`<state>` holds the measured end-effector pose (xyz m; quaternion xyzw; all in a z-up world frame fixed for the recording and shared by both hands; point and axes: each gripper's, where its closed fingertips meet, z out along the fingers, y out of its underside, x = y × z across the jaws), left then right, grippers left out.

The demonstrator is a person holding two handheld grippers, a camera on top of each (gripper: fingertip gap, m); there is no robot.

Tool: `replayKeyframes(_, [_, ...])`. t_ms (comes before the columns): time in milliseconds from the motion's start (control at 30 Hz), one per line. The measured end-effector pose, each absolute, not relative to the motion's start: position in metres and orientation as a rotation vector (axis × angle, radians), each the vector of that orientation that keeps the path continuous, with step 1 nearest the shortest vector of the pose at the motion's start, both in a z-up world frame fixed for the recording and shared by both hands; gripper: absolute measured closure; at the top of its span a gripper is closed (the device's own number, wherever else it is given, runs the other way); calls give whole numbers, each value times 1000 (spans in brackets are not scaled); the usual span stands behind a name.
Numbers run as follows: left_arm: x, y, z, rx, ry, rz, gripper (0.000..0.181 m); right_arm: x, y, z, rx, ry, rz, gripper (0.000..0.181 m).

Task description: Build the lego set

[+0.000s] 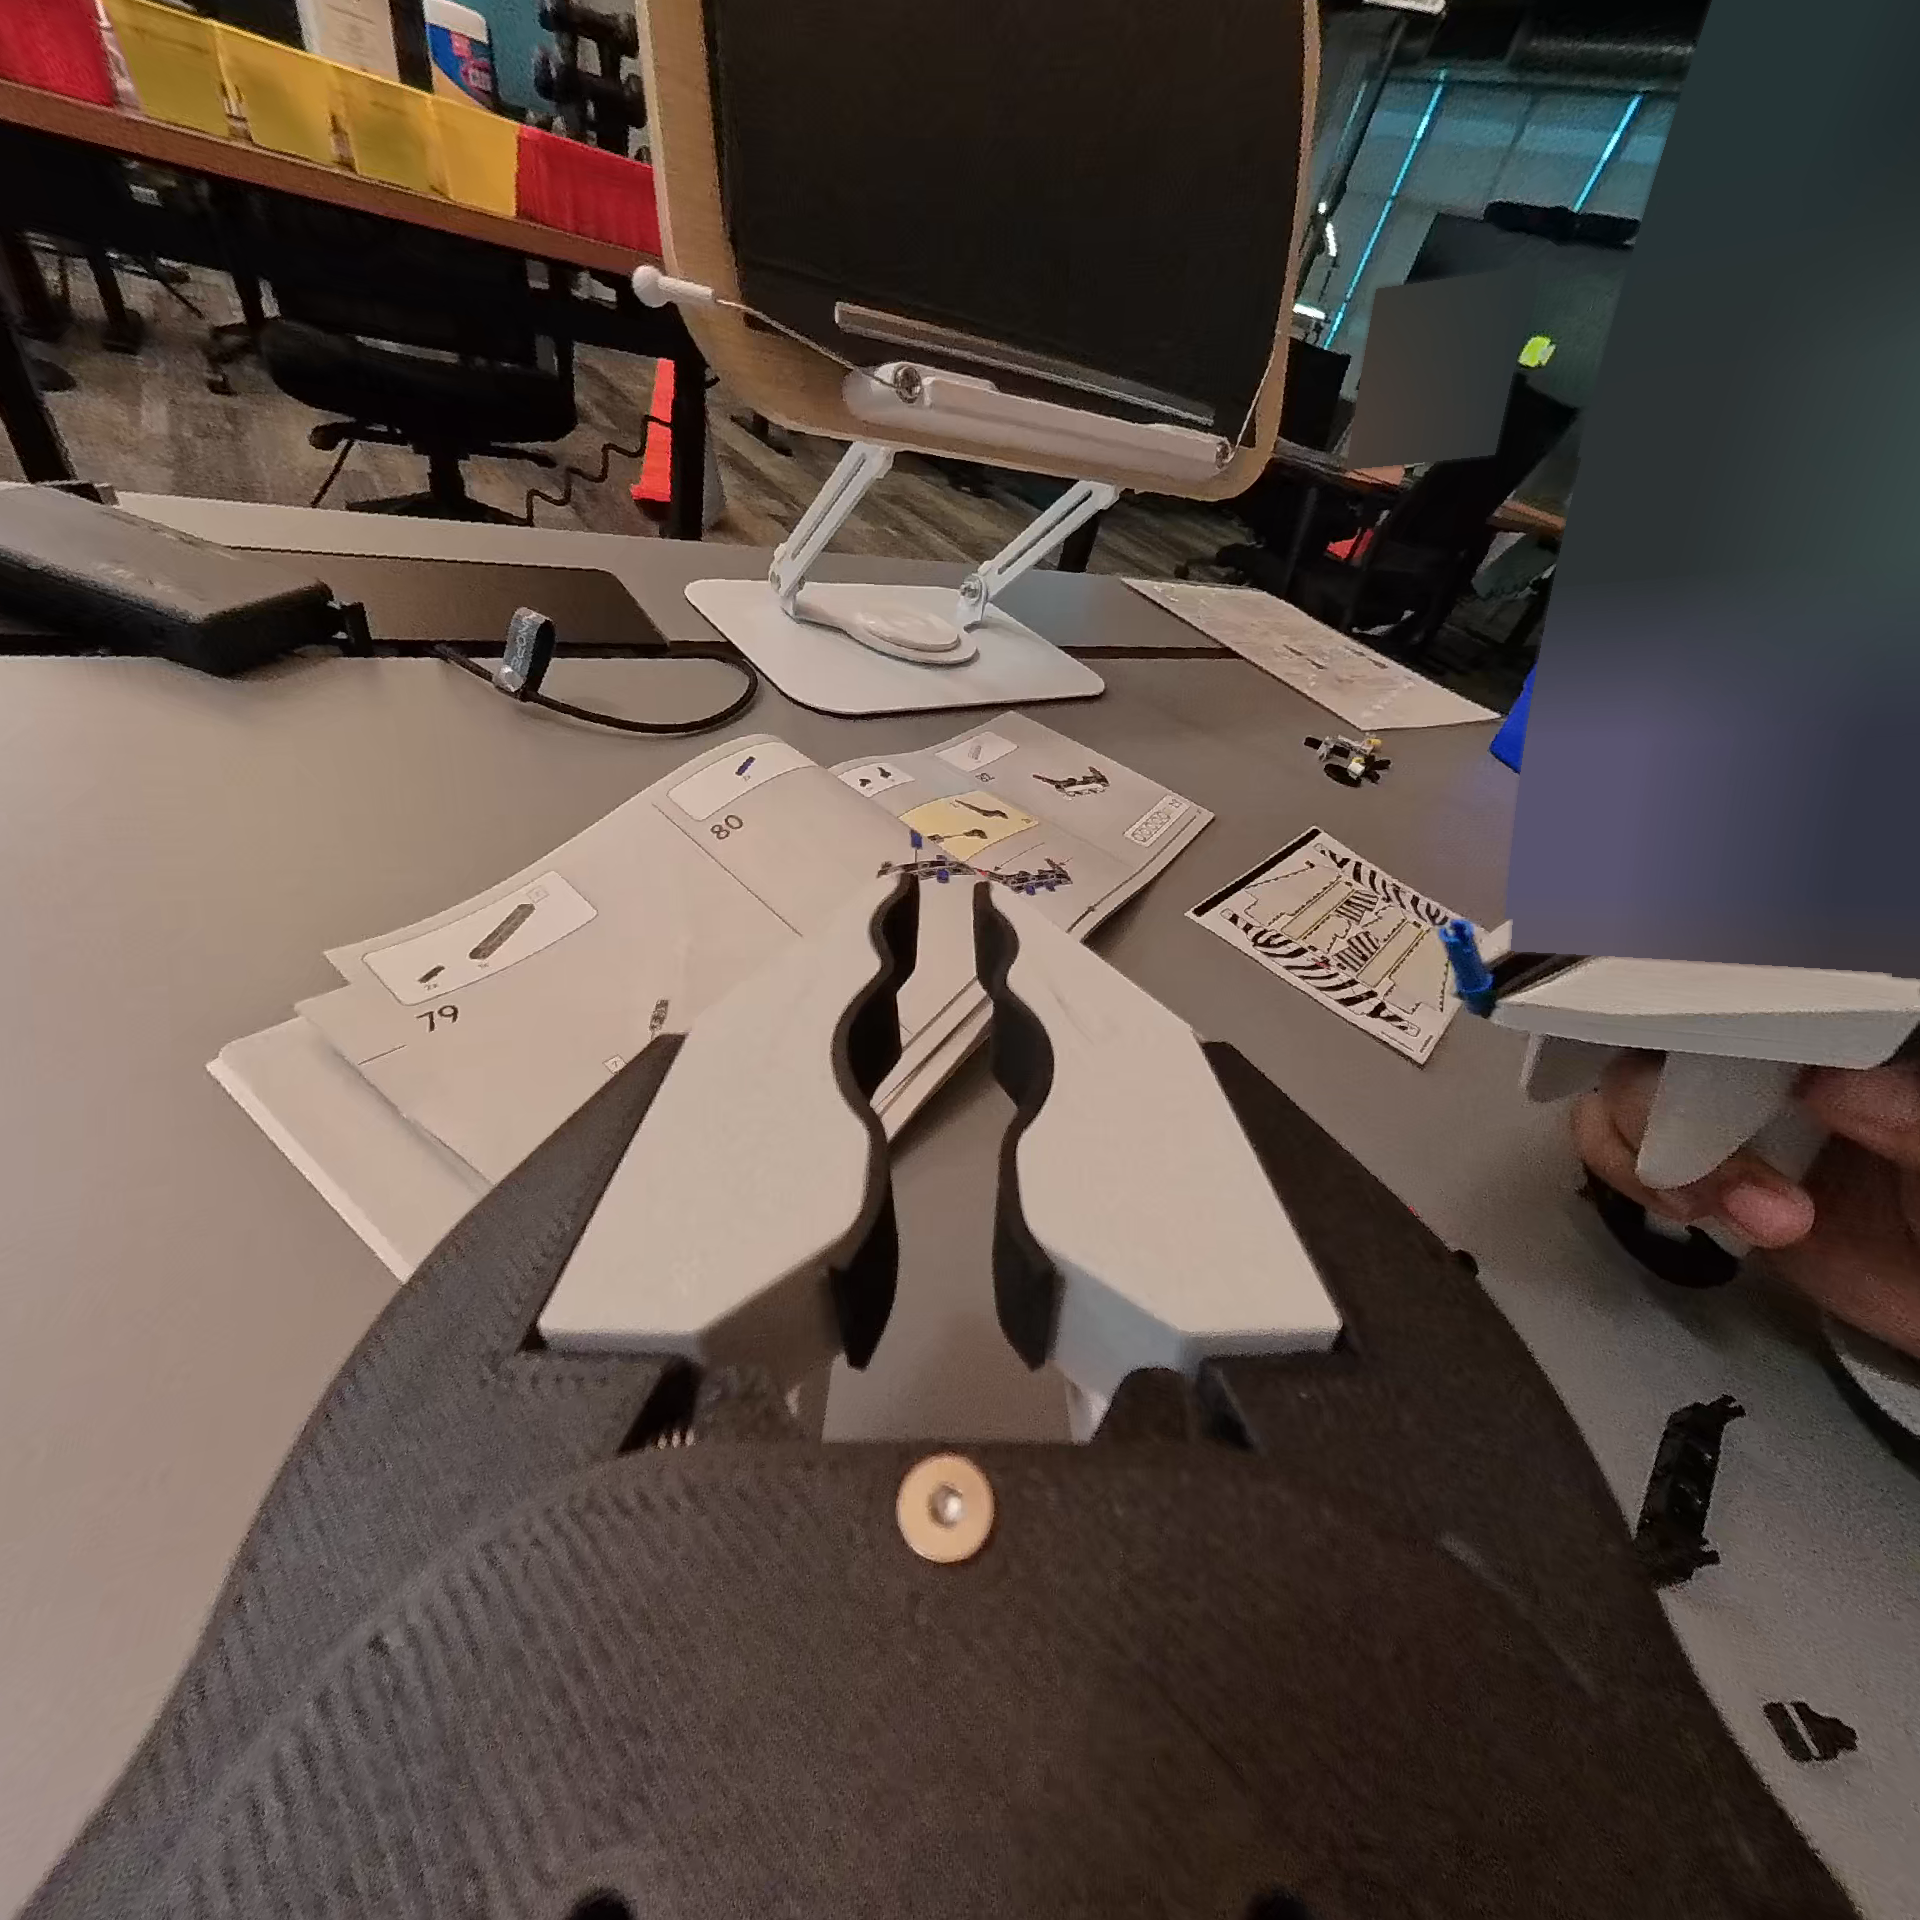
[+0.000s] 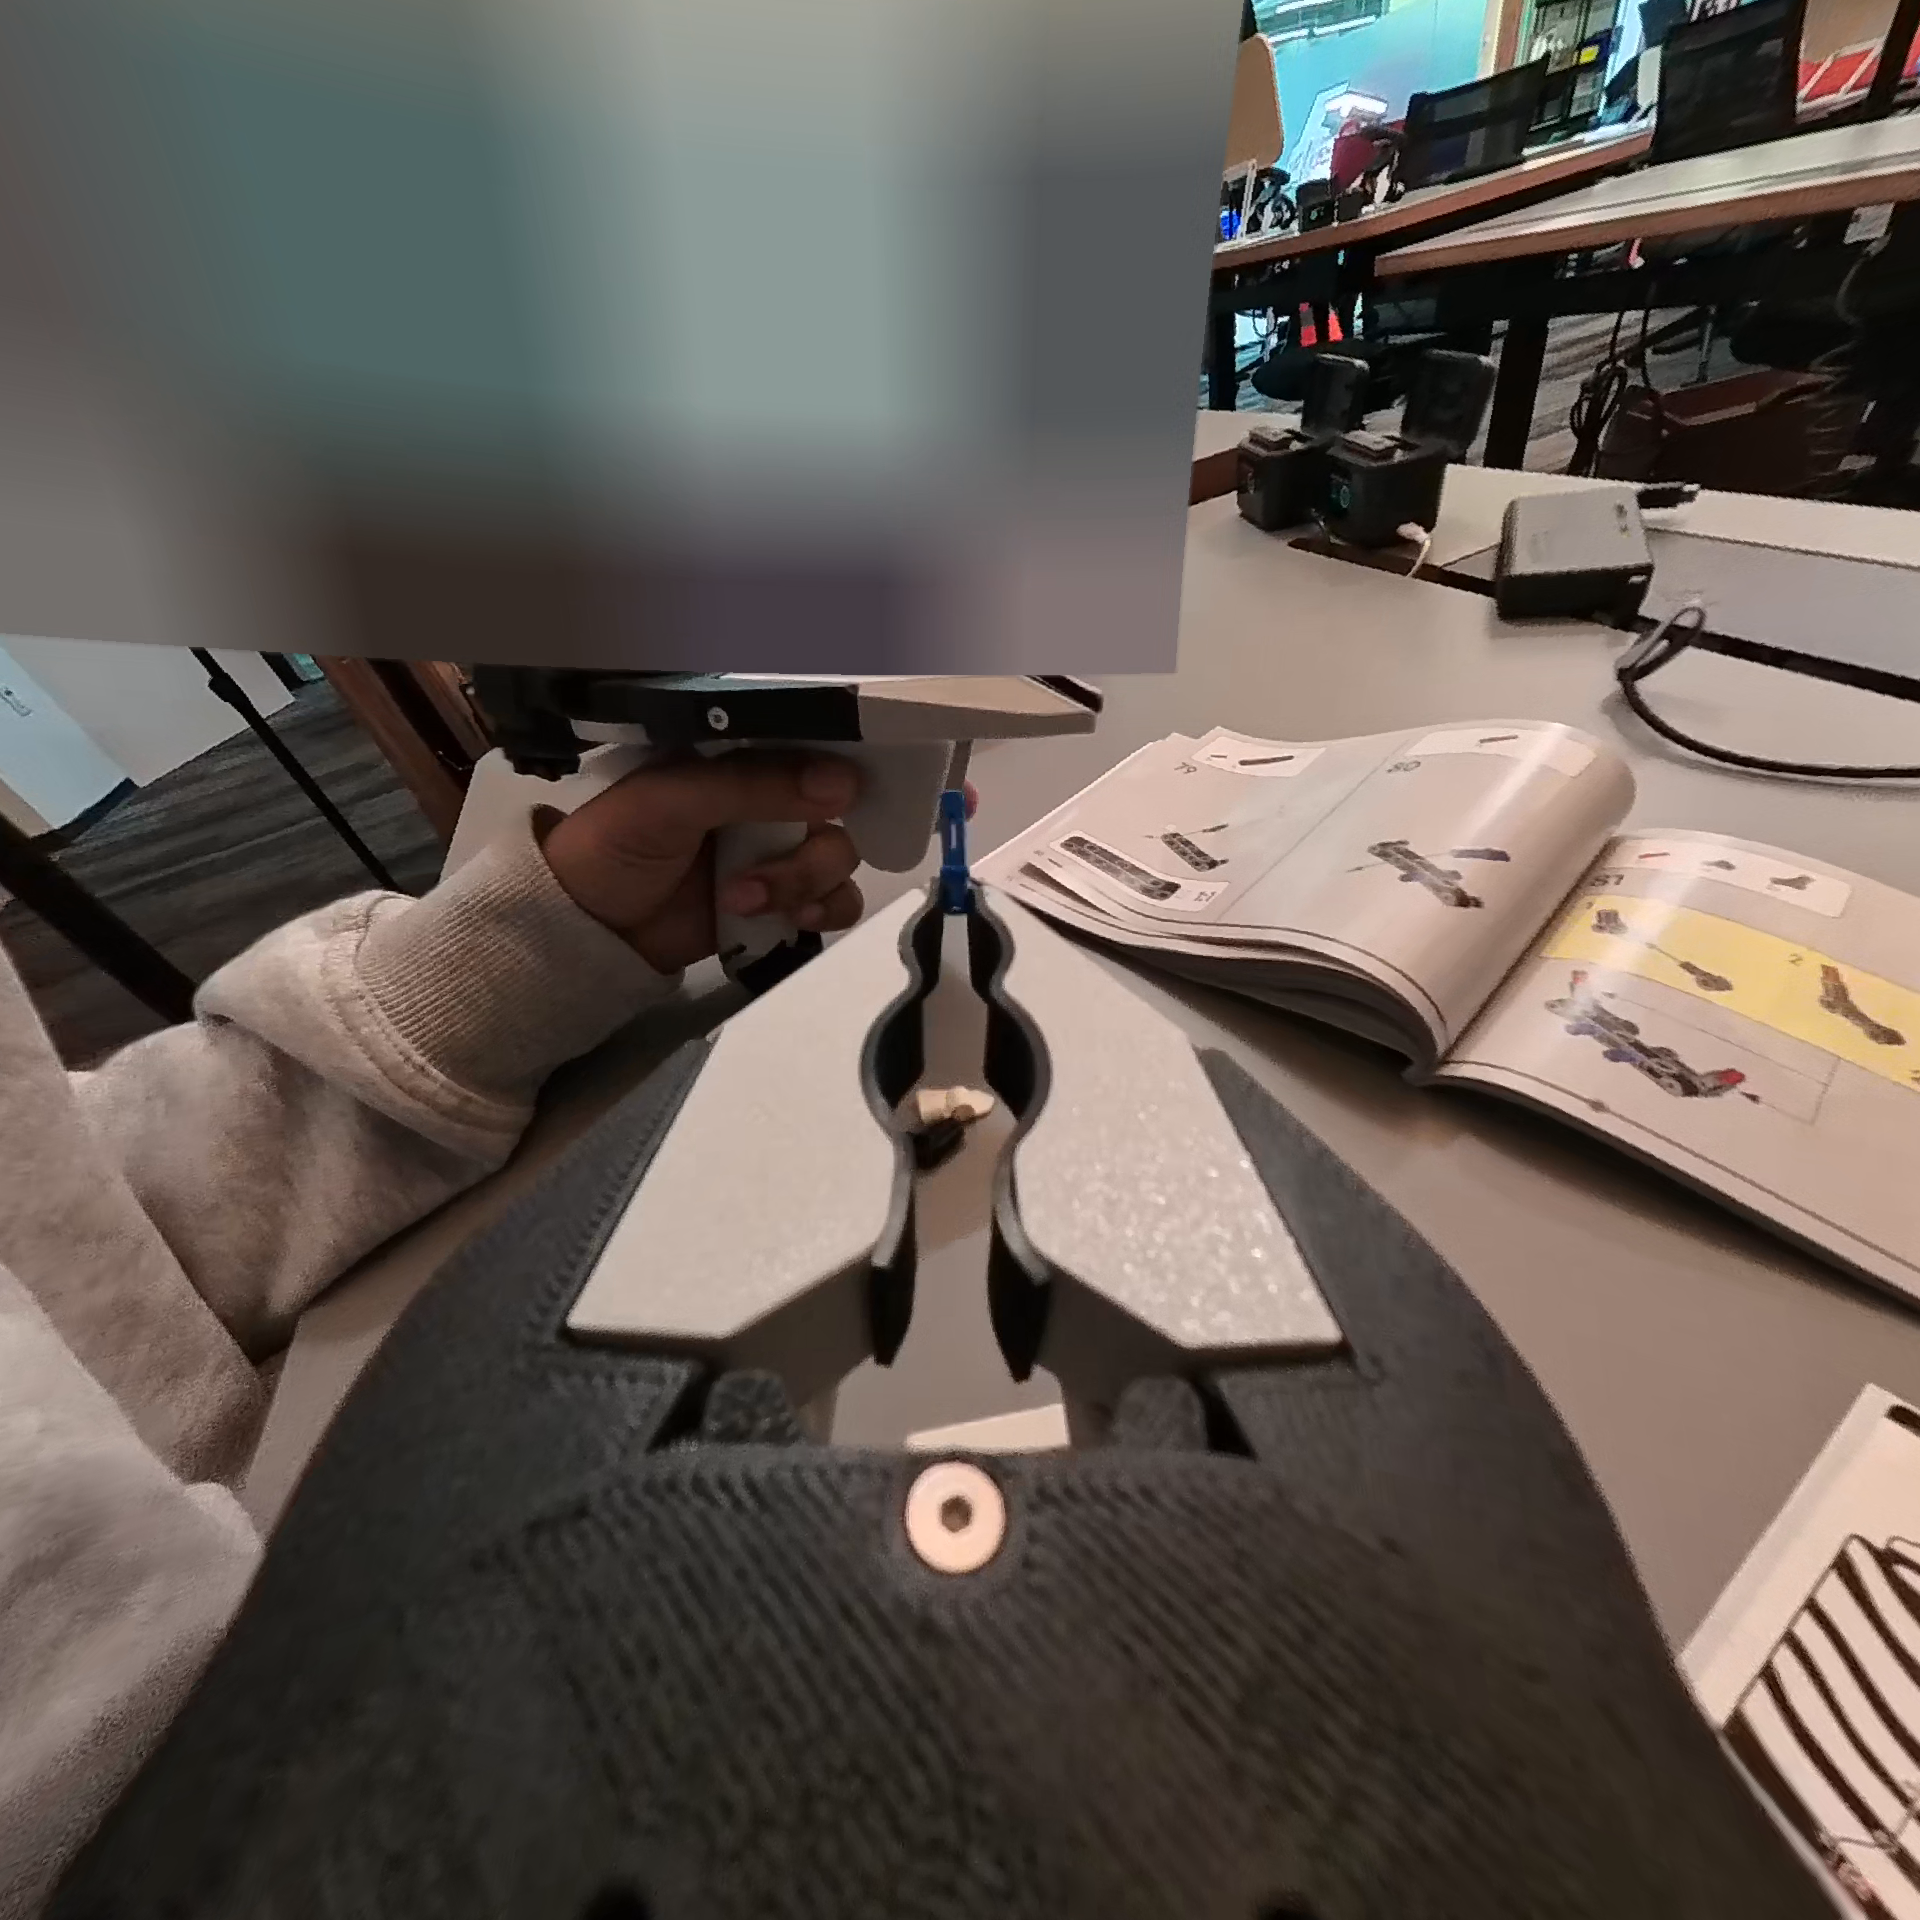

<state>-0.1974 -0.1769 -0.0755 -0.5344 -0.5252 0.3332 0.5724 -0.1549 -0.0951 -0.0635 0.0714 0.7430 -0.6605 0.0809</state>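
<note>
My left gripper (image 1: 940,891) is shut on a thin black lego assembly (image 1: 1023,876) with blue pins, held crosswise at its fingertips above the open instruction booklet (image 1: 582,966). My right gripper (image 2: 952,906) is shut on a blue pin (image 2: 951,831) that sticks out past its tips. In the left wrist view the right gripper (image 1: 1488,1000) and its pin (image 1: 1465,961) are off to the right, apart from the assembly. In the right wrist view the left gripper (image 2: 1075,704) is just beyond the pin, seen side-on and held by a hand (image 2: 665,862). The booklet (image 2: 1403,914) lies to the right.
A tablet on a white stand (image 1: 935,644) stands behind the booklet. A striped sticker sheet (image 1: 1340,940) lies right of it, and a small lego sub-build (image 1: 1348,756) farther back. Loose black pieces (image 1: 1678,1486) and small white and black pieces (image 2: 951,1107) lie on the table. A cable (image 1: 644,712) runs at the left. There is about 10 cm between the tips of the two grippers.
</note>
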Motion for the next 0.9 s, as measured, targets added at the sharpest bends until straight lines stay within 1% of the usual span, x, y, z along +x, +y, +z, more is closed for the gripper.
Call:
replayKeyframes(100, [-197,-176,-73,-1265,-1213,817,175,-149,-95,-56,170,2222,-2016,179])
replayKeyframes(233, [-192,-173,-60,-1226,-1163,851,176,-142,-83,-26,162,2158,-2133,179])
replayKeyframes(300, [-181,-157,-50,-1194,-1163,751,177,-140,-67,-11,189,2143,-2166,179])
replayKeyframes(433, [-134,-83,-25,-1147,-1043,500,181,-135,-25,-1,255,2235,-2167,180])
replayKeyframes(533, [-102,-38,-55,-1322,-1142,401,181,-122,7,-1,332,2217,-2126,180])
replayKeyframes(700, [-73,-13,-111,-1634,-1375,501,181,-103,38,-21,419,2214,-2052,179])
replayKeyframes(833, [-73,12,-136,-1697,-1511,331,172,-88,47,-33,415,2187,-2002,180])
replayKeyframes(900, [-73,14,-149,-1774,-1560,321,168,-84,55,-31,395,2201,-2026,180])
